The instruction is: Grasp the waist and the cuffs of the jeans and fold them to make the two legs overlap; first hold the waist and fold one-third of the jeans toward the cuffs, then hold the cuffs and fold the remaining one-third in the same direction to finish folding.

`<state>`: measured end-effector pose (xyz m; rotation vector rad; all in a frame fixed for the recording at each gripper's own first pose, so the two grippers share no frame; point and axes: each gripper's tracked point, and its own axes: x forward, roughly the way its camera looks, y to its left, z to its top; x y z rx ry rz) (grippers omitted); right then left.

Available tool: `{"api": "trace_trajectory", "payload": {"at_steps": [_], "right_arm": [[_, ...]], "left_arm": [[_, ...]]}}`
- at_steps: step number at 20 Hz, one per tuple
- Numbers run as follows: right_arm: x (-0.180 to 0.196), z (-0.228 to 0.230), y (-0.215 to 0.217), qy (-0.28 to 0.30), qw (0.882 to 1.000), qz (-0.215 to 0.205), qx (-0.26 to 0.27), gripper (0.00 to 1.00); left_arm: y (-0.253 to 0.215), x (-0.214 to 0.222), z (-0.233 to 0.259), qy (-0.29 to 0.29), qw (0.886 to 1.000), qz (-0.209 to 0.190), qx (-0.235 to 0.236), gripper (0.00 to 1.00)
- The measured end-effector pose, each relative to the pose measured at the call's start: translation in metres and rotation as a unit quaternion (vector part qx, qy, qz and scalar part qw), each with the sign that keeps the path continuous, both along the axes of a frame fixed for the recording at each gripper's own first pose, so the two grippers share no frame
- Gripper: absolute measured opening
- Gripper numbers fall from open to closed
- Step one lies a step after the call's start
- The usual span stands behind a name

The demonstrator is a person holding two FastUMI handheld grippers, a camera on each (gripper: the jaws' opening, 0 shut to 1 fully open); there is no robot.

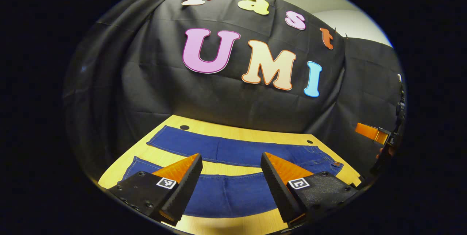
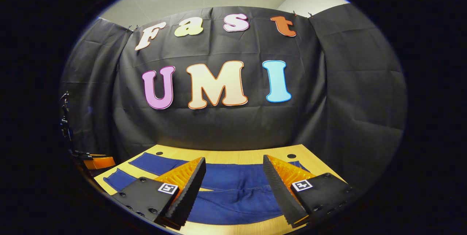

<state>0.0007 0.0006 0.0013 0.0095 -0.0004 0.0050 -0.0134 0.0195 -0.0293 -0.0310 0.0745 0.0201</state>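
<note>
Matt denim jeans (image 1: pixel 233 151), smooth wooden table (image 1: pixel 251 133)

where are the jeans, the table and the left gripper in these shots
jeans (image 1: pixel 233 151), left gripper view, on the far leg's middle
table (image 1: pixel 226 169), left gripper view, on the bare wood strip between the two legs
left gripper (image 1: pixel 231 162), left gripper view, midway between its fingertips, which stand apart above the jeans

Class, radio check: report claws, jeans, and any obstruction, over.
Left claw open, above the jeans. Right claw open, above the jeans too. Jeans flat on the table, legs apart, unfolded. Nothing in the way.
</note>
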Motion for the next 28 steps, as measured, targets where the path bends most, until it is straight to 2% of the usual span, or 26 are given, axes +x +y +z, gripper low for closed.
{"api": "trace_trajectory", "payload": {"at_steps": [3,5,6,8,11,17,20,22,26,28], "right_arm": [[0.001,0.000,0.000,0.004,1.000,0.002,-0.004,0.97],[0.001,-0.004,0.001,0.013,1.000,0.004,-0.006,0.94],[0.001,-0.007,0.001,0.020,1.000,0.005,-0.005,0.97],[0.000,-0.014,0.003,0.029,1.000,0.008,-0.004,0.97],[-0.012,-0.028,0.000,0.045,0.999,0.005,-0.009,0.97],[-0.018,-0.049,-0.004,0.077,0.997,0.004,-0.018,0.97],[-0.016,-0.054,-0.008,0.082,0.997,0.001,-0.007,0.97],[-0.016,-0.055,-0.011,0.084,0.996,-0.001,-0.011,0.97],[-0.014,-0.061,-0.016,0.093,0.995,-0.006,-0.023,0.97],[-0.015,-0.064,-0.018,0.099,0.995,-0.007,-0.024,0.97]], "left_arm": [[0.008,-0.001,-0.007,0.012,1.000,0.000,0.026,0.95],[0.010,-0.003,-0.017,0.028,0.999,-0.015,0.042,0.95],[0.011,-0.005,-0.025,0.037,0.998,-0.026,0.050,0.95],[0.023,-0.008,-0.046,0.066,0.995,-0.035,0.065,0.95],[0.049,-0.016,-0.081,0.116,0.989,-0.028,0.083,0.95],[0.089,-0.035,-0.134,0.209,0.966,-0.071,0.134,0.95],[0.107,-0.045,-0.159,0.265,0.943,-0.112,0.164,0.95],[0.118,-0.056,-0.173,0.313,0.918,-0.139,0.201,0.95],[0.147,-0.067,-0.190,0.373,0.866,-0.177,0.283,0.95],[0.158,-0.067,-0.193,0.391,0.849,-0.182,0.304,0.95]]}}
